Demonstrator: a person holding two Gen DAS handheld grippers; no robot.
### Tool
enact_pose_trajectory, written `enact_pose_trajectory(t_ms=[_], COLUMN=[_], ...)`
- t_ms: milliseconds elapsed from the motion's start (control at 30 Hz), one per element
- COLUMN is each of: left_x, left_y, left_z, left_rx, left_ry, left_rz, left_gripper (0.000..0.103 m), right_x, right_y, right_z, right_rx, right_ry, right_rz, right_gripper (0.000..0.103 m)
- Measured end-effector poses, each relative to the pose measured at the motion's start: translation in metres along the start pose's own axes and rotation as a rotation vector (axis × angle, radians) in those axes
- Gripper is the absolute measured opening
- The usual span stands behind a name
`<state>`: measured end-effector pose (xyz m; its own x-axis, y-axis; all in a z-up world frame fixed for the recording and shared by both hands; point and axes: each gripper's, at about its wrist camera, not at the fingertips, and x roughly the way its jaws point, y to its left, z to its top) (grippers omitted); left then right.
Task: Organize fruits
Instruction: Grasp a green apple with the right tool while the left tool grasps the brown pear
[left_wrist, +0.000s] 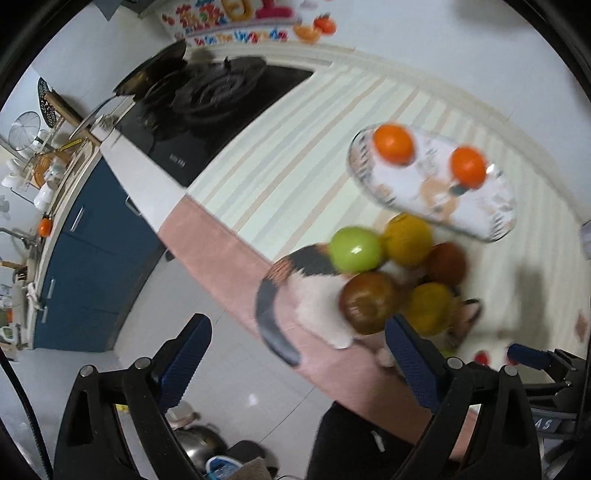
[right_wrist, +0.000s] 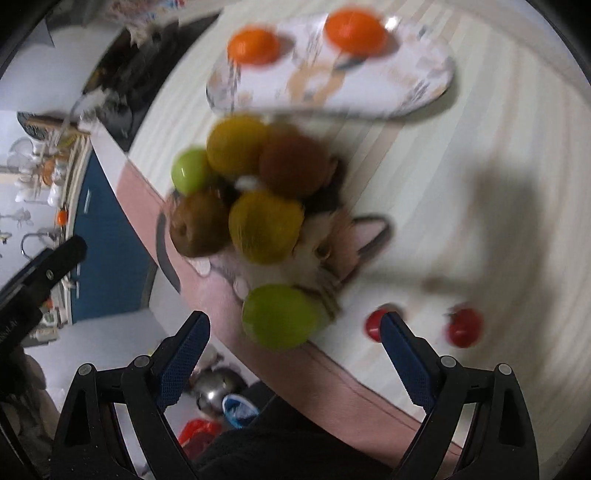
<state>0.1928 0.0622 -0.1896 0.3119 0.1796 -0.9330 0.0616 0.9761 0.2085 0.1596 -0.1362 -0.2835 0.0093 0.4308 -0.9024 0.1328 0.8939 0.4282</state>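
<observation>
The left gripper (left_wrist: 299, 354) is held above the counter with its two blue-padded fingers (left_wrist: 184, 354) spread wide, and nothing is between them. The right gripper (right_wrist: 295, 354) is in the same state: its jaws stand far apart and hold nothing. Each one shows at the edge of the other's view, so both are near, side by side. Both views are blurred.

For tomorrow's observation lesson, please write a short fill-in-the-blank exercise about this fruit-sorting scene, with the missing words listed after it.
1. The glass tray holds ____ orange fruits.
2. Both the left gripper and the right gripper are ____, holding nothing.
3. Two small ____ fruits lie on the striped cloth near the right gripper.
4. The fruit nearest the right gripper is the large ____ one.

Missing words: two; open; red; green
</observation>
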Motion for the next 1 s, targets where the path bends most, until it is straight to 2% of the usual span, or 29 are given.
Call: enact_pose_trajectory(t_ms=[167,233,367,533,800,833,933,1000], left_x=[0.032,0.039,0.053,0.074,0.115,0.118,0.124,0.124], left_y=[0.01,0.011,0.007,-0.013,-0.048,-0.051,-0.056,-0.056], left_z=[0.001,0.002,0.009,0.022,0.033,0.033,0.031,0.029], left_rx=[0.008,0.009,-0.001,0.037,0.089,0.096,0.097,0.083], left_ry=[0.074,0.09,0.099,0.152,0.24,0.243,0.249,0.245], left_rz=[0.042,0.038,-0.025,-0.131,-0.234,-0.239,-0.288,-0.305], left_gripper=[0.096,0.096,0.096,0.096,0.096,0.094,0.067,0.064], right_x=[0.047,0.064,0.071,0.059,0.046,0.048,0.054,0.055], right_y=[0.013,0.016,0.024,0.023,0.006,0.005,0.003,0.0], right_z=[0.003,0.004,0.004,0.006,0.027,0.029,0.035,0.034], right_rx=[-0.019,-0.024,-0.067,-0.083,-0.07,-0.066,-0.048,-0.039], right_ry=[0.084,0.111,0.11,0.076,0.052,0.057,0.06,0.054], right_rz=[-0.025,-0.042,-0.083,-0.157,-0.201,-0.198,-0.195,-0.183], right_gripper=[0.094,0.087,0.064,0.064,0.064,0.064,0.064,0.064])
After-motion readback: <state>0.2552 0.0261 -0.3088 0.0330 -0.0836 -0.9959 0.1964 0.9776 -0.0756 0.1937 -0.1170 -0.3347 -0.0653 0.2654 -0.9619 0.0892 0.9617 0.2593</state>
